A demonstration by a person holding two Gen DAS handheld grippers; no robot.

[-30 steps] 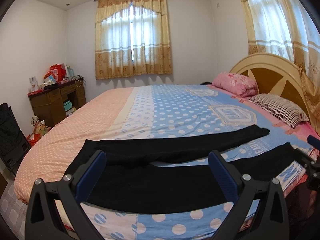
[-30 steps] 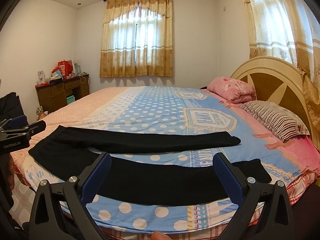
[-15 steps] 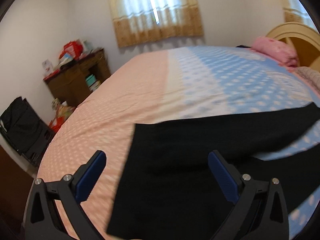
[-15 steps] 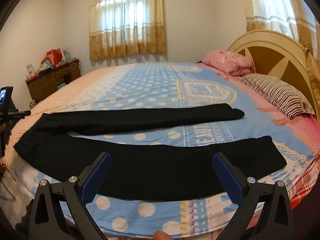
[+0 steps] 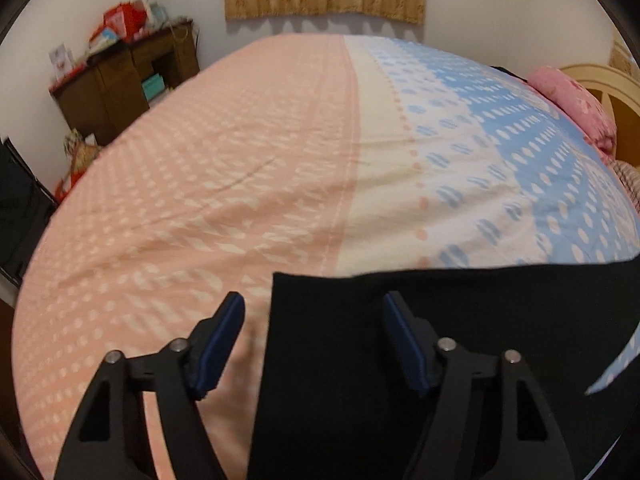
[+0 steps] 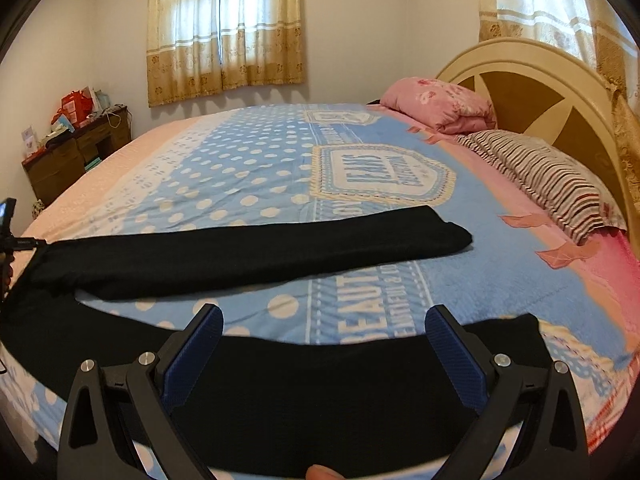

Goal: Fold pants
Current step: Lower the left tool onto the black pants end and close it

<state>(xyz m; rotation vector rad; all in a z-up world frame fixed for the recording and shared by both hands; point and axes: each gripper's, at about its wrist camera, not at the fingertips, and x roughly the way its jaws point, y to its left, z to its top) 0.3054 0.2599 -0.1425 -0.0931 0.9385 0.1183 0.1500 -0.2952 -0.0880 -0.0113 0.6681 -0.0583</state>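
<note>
Left claw [image 5: 312,340]: lower centre of the left wrist view, jaws closing and narrower than a second ago; the waist edge of the pants lies under the gap, pads not yet pressing on it.
Right claw [image 6: 322,354]: lower centre of the right wrist view, released, jaws as wide as before, poised over the near leg.
Pants [image 6: 248,256]: black, spread flat on the bed, two legs running left to right; in the left wrist view they now fill the lower right, where earlier they lay whole across the middle.
Bed [image 5: 248,184]: pink and blue dotted cover, now filling most of the left wrist view.
Pillows [image 6: 440,106]: upper right, by the headboard [image 6: 532,76].
Desk [image 5: 124,80]: upper left, against the wall.
</note>
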